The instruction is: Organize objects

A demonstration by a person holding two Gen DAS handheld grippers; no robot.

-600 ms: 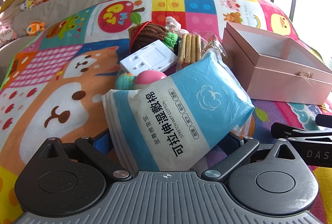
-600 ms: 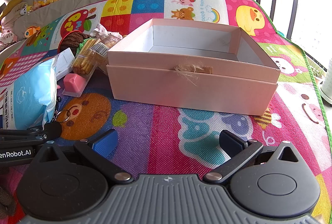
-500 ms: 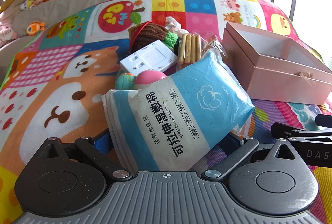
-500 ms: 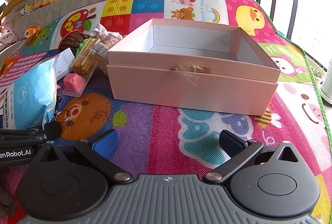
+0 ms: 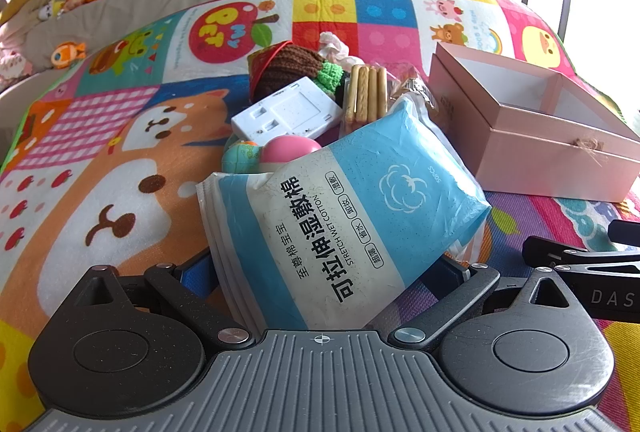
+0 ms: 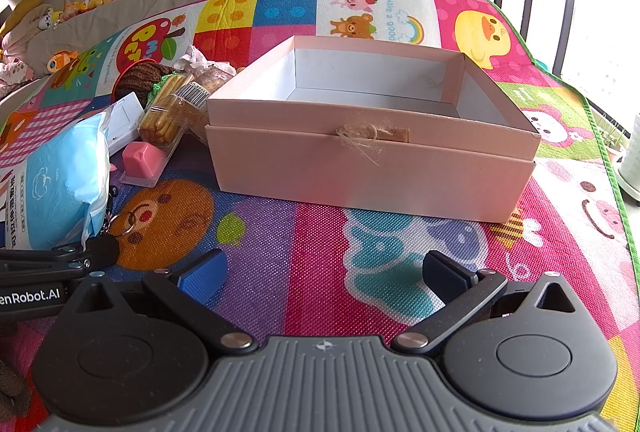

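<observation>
My left gripper has its jaws spread wide around a blue and white pack of wet cotton wipes, which lies between the fingers; I cannot tell whether the pads press on it. Behind the pack lies a pile: a white socket plate, a pink ball, a biscuit-stick packet and a brown knitted item. An open, empty pink box stands on the play mat, ahead of my right gripper, which is open and empty. The pack also shows in the right wrist view.
A small pink block in clear packaging and a key ring lie left of the box. The colourful play mat covers the surface. Plush toys line the far left edge. The other gripper's body is close at right.
</observation>
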